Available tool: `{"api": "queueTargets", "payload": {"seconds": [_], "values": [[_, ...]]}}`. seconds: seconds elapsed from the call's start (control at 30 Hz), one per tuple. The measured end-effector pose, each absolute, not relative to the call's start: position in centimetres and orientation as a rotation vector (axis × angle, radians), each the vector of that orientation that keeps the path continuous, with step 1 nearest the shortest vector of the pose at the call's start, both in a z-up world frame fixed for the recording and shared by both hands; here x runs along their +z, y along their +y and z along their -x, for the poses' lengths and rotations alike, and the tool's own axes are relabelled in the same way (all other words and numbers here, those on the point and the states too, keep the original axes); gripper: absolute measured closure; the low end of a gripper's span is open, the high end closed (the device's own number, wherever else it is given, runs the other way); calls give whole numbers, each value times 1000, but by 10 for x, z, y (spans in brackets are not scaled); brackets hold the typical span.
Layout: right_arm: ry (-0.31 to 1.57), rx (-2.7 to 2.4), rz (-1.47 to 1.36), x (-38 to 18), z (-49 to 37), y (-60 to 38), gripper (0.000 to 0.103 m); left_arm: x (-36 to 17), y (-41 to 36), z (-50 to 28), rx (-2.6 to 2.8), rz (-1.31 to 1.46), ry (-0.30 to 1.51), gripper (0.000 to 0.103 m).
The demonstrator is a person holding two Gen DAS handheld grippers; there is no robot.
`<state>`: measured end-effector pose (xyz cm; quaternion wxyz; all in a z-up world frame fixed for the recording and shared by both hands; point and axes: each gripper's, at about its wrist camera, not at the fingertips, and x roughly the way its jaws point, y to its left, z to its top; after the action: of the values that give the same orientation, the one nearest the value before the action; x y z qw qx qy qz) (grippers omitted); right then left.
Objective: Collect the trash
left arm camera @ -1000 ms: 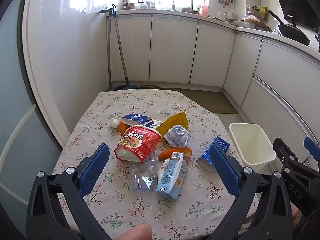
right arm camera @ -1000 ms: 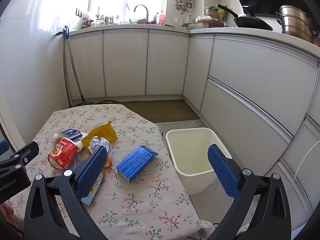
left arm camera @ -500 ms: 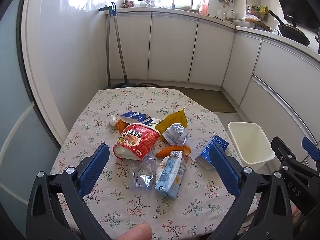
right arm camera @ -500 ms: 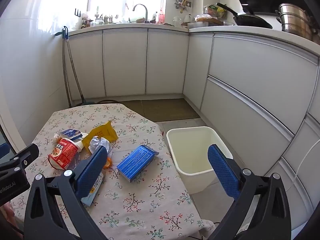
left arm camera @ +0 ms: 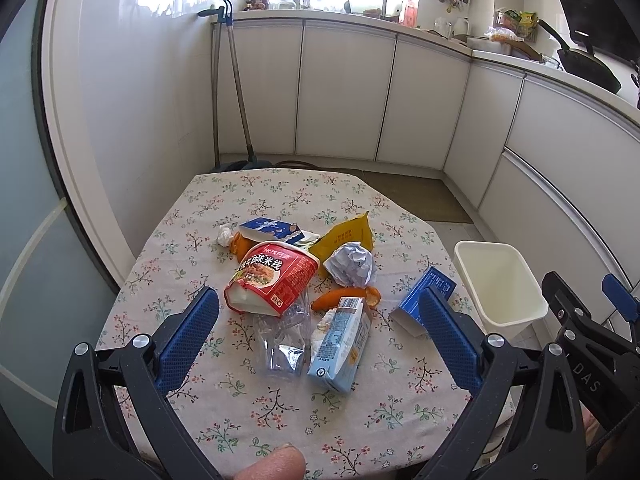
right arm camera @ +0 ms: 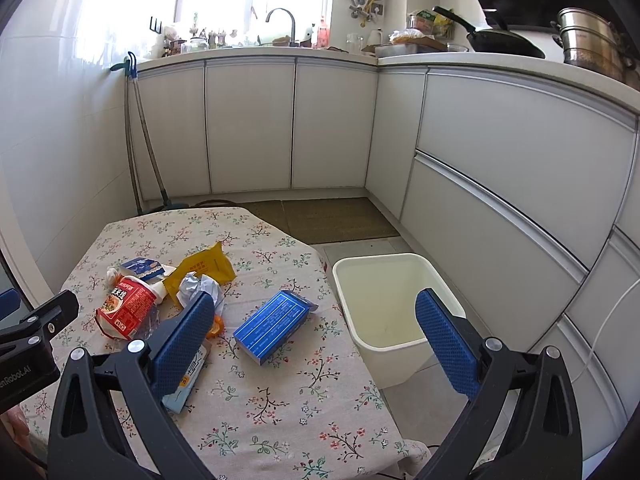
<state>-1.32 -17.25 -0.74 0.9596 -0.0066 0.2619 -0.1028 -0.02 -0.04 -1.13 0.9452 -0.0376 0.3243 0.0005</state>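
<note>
left wrist: left gripper (left arm camera: 318,320) jaws apart, empty, above red noodle cup (left arm camera: 272,276), clear bottle (left arm camera: 282,340), milk carton (left arm camera: 342,346) on floral table (left arm camera: 280,412) | right wrist: right gripper (right arm camera: 314,326) jaws apart, empty; blue box (right arm camera: 272,326) on table near edge, white bin (right arm camera: 384,300) on floor beside table

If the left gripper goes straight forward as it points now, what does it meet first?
Most likely the crushed clear plastic bottle, lying centred between the open left gripper fingers, with the light-blue carton right beside it. Depth is uncertain.
</note>
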Motion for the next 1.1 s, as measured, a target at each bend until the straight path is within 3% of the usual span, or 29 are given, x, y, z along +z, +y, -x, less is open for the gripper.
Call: {"api": "queueTargets", "payload": {"seconds": [1.1], "values": [[532,-208,13,-8,14,-172,5,-12,1,1,-2,80,669,7]]}}
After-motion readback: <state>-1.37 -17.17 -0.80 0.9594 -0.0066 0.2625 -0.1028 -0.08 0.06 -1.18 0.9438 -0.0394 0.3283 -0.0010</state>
